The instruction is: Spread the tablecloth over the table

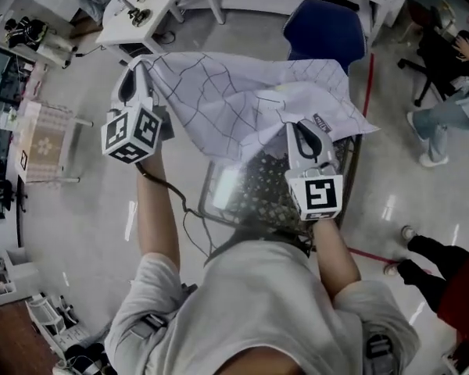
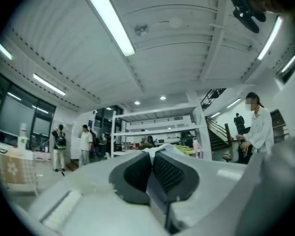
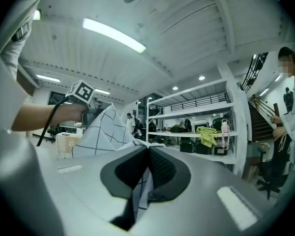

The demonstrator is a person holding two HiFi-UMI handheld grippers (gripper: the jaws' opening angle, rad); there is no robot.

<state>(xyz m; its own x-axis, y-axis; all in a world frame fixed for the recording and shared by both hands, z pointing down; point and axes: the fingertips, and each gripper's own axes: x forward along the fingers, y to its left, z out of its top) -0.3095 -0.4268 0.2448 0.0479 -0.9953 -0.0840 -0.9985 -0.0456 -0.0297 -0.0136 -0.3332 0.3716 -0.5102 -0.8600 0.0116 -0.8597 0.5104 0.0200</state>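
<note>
A white tablecloth with a thin dark grid hangs spread in the air between my two grippers, above a small table with a dark patterned, glossy top. My left gripper is shut on the cloth's upper left corner, raised high; white fabric pokes out between its pads. My right gripper is shut on the cloth's near right edge, with checked cloth pinched between its jaws. In the right gripper view the left gripper's marker cube and the lifted cloth show at left.
A blue chair stands just beyond the table. A white desk is at the far left, a small table with a floral cloth at left. People stand at the right edge, and a red-trousered leg is near.
</note>
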